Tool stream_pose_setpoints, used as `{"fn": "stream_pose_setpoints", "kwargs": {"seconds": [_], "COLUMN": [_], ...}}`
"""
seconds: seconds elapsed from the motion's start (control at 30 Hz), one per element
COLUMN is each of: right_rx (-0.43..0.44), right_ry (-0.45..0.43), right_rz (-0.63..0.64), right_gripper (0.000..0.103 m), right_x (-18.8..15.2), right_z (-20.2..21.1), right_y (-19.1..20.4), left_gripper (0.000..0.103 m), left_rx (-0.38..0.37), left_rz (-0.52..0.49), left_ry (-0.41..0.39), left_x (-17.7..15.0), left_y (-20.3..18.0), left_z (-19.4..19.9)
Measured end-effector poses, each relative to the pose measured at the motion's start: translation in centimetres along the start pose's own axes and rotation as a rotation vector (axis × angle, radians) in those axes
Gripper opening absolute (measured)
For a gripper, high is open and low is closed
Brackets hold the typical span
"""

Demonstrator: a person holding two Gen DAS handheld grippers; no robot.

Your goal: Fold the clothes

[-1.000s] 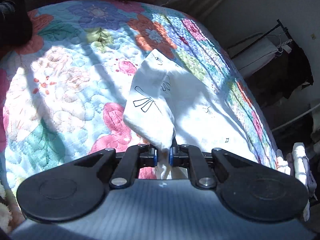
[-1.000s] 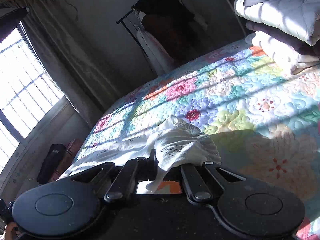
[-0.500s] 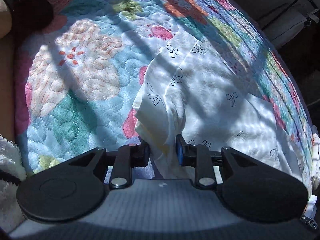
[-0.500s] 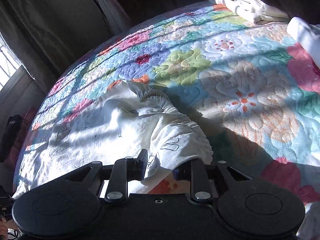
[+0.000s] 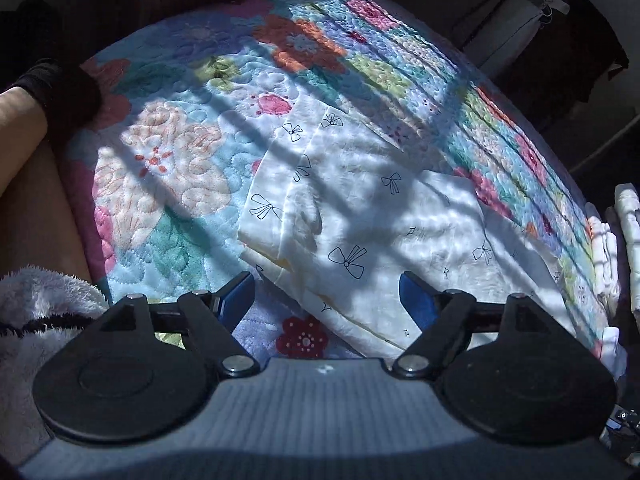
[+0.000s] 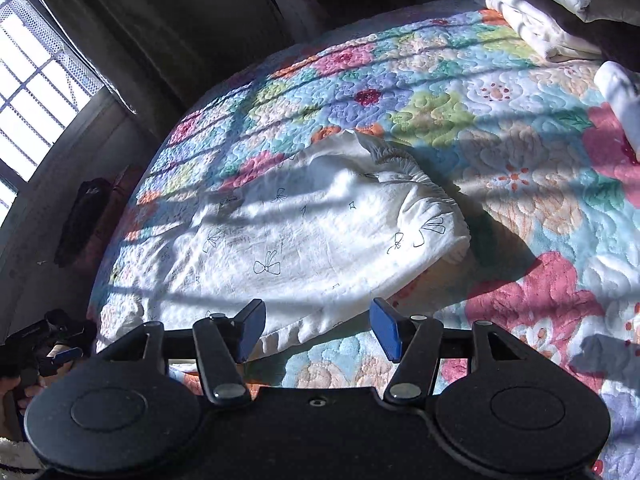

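Note:
A white garment with small black bow prints [image 5: 360,208] lies spread on the flowered quilt [image 5: 168,168]. In the right wrist view the same garment [image 6: 304,240] shows its gathered elastic waistband at the far right. My left gripper [image 5: 328,300] is open and empty, jaws wide, just above the garment's near edge. My right gripper [image 6: 318,330] is open and empty, jaws wide, over the garment's near hem. The other gripper [image 6: 52,344] shows at the lower left of the right wrist view.
Folded white clothes [image 6: 532,28] are stacked at the quilt's far right, and more [image 5: 624,232] at the right edge in the left wrist view. A clothes rack [image 5: 552,12] stands beyond the bed. A fluffy white cloth [image 5: 36,304] lies at the left. A window [image 6: 36,92] is on the left.
Both grippers held bunched parts of the garment a second ago. They lowered it to the quilt and opened, and the garment now lies flat and free.

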State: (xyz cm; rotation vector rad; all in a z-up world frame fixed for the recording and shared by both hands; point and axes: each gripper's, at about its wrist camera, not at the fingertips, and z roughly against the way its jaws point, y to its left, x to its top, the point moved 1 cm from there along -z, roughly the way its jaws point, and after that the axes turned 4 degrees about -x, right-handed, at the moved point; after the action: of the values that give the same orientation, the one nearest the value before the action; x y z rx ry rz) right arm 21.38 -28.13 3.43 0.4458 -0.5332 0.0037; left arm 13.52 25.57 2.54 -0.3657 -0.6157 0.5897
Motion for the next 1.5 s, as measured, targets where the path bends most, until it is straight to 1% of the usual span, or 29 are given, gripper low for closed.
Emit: {"fn": "stream_pose_setpoints", "kwargs": {"seconds": [0.03,0.07,0.13,0.17,0.2,0.27,0.33,0.4,0.47,0.5,0.53,0.6,0.63,0.67,0.73,0.77,0.8,0.87,0.9,0.93,0.97,1.07,1.13,1.2,1.27,1.37,1.4,1.5], "right_rx": [0.006,0.018,0.029,0.020,0.015,0.014,0.021,0.031,0.018,0.015,0.028,0.068,0.075,0.082,0.080,0.074,0.072,0.078,0.084,0.091,0.099,0.124,0.140,0.142,0.112,0.048,0.019,-0.069], "right_ry": [0.011,0.002,-0.052,-0.095,-0.133,-0.193,-0.216,-0.215,-0.184,-0.175,-0.165,-0.133,-0.125,-0.117,-0.092,-0.070,-0.050,-0.043,-0.043,-0.036,-0.031,-0.031,-0.030,-0.031,-0.073,-0.158,-0.188,-0.258], "right_rz": [0.016,0.034,0.071,0.105,0.147,0.253,0.374,0.543,0.729,0.785,0.812,0.834,0.837,0.840,0.827,0.815,0.805,0.792,0.787,0.775,0.751,0.687,0.649,0.566,0.455,0.295,0.250,0.147], "right_gripper": [0.065,0.065,0.065,0.065,0.065,0.065,0.058,0.057,0.057,0.057,0.057,0.057,0.059,0.060,0.062,0.061,0.060,0.058,0.055,0.054,0.054,0.054,0.054,0.054,0.054,0.054,0.054,0.054], "right_x": [-0.6,-1.5,-3.5,-4.6,-5.6,-7.2,-7.9,-8.5,-9.1,-9.4,-9.5,-9.5,-9.5,-9.6,-9.5,-9.6,-9.7,-10.1,-10.3,-10.2,-10.1,-9.7,-9.3,-8.5,-7.6,-6.1,-5.8,-4.7], "right_z": [0.1,0.1,-0.4,-0.9,-1.4,-2.6,-4.0,-5.9,-8.2,-9.1,-9.9,-11.7,-12.5,-13.2,-15.2,-16.2,-17.1,-17.6,-17.5,-17.4,-17.2,-17.0,-16.5,-15.3,-13.3,-10.4,-9.7,-8.3], "right_y": [0.1,0.2,0.6,1.2,2.0,4.4,6.8,9.7,12.8,13.8,14.6,15.8,16.1,16.4,16.7,16.7,16.6,16.4,16.3,16.2,16.0,15.5,15.0,13.7,11.5,7.4,6.1,2.3], "left_gripper": [0.079,0.079,0.077,0.075,0.075,0.075,0.075,0.077,0.077,0.078,0.079,0.079,0.079,0.075,0.035,0.010,0.009,0.009,0.008,0.008,0.008,0.008,0.008,0.008,0.008,0.008,0.008,0.008], "left_rx": [-0.009,0.000,0.042,0.057,0.065,0.037,0.008,-0.002,-0.007,-0.007,-0.003,0.006,0.009,0.009,0.028,0.032,0.024,0.058,0.072,0.072,0.050,-0.069,-0.155,-0.229,-0.330,-0.434,-0.475,-0.558], "left_rz": [0.021,0.038,0.053,0.058,0.065,0.084,0.117,0.138,0.138,0.147,0.161,0.180,0.179,0.164,0.133,0.115,0.083,0.011,-0.029,-0.079,-0.118,-0.206,-0.303,-0.373,-0.445,-0.545,-0.562,-0.524], "left_ry": [0.024,0.045,0.046,0.030,0.013,-0.027,-0.064,-0.102,-0.098,-0.090,-0.085,-0.097,-0.114,-0.134,-0.134,-0.133,-0.132,-0.155,-0.170,-0.192,-0.209,-0.225,-0.211,-0.181,-0.128,-0.070,-0.035,0.081], "left_x": [-0.5,-1.1,-2.1,-2.5,-2.8,-3.2,-3.3,-3.2,-3.0,-3.0,-2.9,-2.8,-2.7,-2.6,-2.2,-2.1,-2.0,-2.1,-2.1,-2.1,-2.1,-2.2,-3.1,-4.1,-5.7,-8.3,-9.3,-11.4], "left_y": [0.4,0.8,1.3,1.5,1.8,2.2,2.6,2.9,2.9,3.0,3.2,3.3,3.3,3.1,2.7,2.6,2.2,1.0,0.2,-1.0,-2.5,-6.9,-10.8,-14.1,-18.1,-22.7,-24.2,-26.1], "left_z": [-0.8,-1.8,-3.8,-4.6,-5.3,-6.1,-6.5,-6.8,-7.5,-8.1,-8.5,-9.3,-9.6,-9.8,-10.2,-10.4,-10.4,-9.9,-9.6,-9.1,-8.6,-7.7,-7.9,-8.7,-10.0,-11.4,-12.3,-15.5]}}
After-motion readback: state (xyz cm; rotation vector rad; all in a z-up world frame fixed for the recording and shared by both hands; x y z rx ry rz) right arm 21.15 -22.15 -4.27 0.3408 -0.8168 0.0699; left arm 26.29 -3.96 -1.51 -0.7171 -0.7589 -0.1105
